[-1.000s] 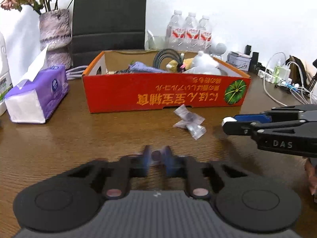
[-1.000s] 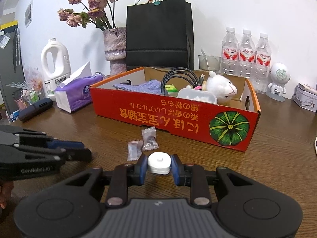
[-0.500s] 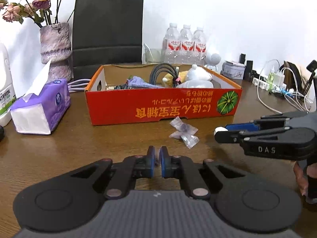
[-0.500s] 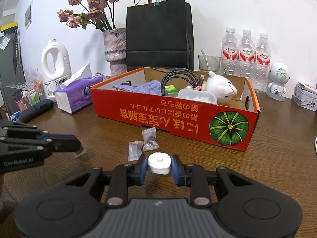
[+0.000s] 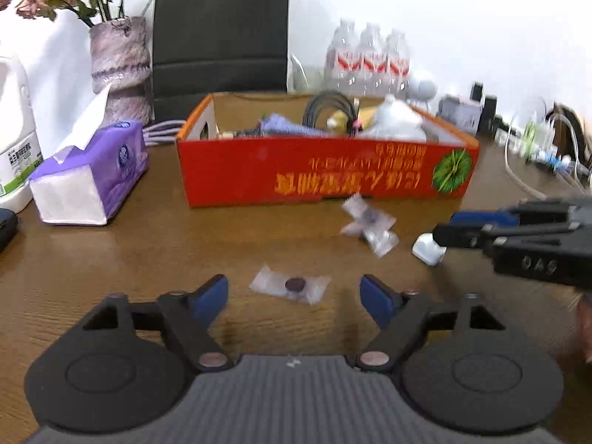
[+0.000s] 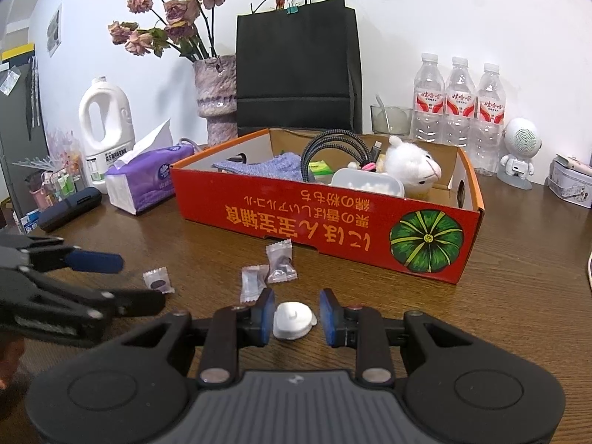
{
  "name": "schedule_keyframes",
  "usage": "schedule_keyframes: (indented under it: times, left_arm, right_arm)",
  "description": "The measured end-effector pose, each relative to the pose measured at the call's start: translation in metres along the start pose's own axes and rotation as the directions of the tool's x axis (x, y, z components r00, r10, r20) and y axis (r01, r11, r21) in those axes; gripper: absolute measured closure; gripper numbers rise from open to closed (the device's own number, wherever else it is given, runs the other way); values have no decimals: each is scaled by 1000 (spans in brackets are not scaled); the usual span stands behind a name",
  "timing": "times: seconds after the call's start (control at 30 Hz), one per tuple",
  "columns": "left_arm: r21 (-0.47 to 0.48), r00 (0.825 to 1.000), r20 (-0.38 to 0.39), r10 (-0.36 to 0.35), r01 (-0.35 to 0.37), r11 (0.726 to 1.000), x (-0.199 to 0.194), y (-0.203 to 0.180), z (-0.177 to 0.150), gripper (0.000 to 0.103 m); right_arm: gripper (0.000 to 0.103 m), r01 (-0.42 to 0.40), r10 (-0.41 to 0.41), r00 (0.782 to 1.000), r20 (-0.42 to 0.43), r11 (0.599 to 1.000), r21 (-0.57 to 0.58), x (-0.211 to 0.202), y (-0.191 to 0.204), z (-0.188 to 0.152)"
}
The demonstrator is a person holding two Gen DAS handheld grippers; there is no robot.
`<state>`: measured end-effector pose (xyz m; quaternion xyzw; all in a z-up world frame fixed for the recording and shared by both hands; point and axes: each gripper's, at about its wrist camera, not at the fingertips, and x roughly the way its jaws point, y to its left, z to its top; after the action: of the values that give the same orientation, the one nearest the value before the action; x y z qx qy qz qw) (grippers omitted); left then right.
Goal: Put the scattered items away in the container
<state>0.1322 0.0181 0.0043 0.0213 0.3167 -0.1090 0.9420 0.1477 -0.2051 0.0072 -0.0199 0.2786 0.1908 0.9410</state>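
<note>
Now left tool point(image 5: 294, 296) just opened; wrapped candy point(image 5: 292, 285) lies between.

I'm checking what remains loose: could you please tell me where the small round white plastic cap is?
In the right wrist view, the small round white plastic cap lies on the wooden table between the right gripper fingers, before the red cardboard box.

Each gripper, the left gripper point(image 5: 294, 292) and the right gripper point(image 6: 297, 316), is built of black linkage arms with round silver pivots, blue pads point(image 6: 267, 314) at the tips, two black discs and a grey ribbed body; white lettering is printed on each gripper's side
</note>
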Motion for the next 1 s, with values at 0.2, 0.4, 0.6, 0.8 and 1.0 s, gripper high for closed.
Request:
schedule_keyframes:
  times: [0.2,0.4,0.6,0.8,1.0]
  left_arm:
    - [2,1000,-14,9,-9,1000,15,1,1,23]
    - [35,1000,1,-7,7,999,16,2,4,74]
    - [22,999,13,-41,40,999,8,3,0,97]
    - [24,997,59,-45,44,999,-3,2,3,97]
    - [39,987,140,-83,78,996,-21,-3,20,97]
  right_arm:
    - [50,-14,14,998,-57,1000,-8,11,2,-2]
    - [71,-8,3,996,-87,999,-53,21,9,-2]
    - [79,-17,12,997,-70,996,-83,15,16,-4]
    - [79,-15,11,999,-44,997,-81,8,16,-4]
    - [79,-6,8,1000,18,998,-63,-6,12,6]
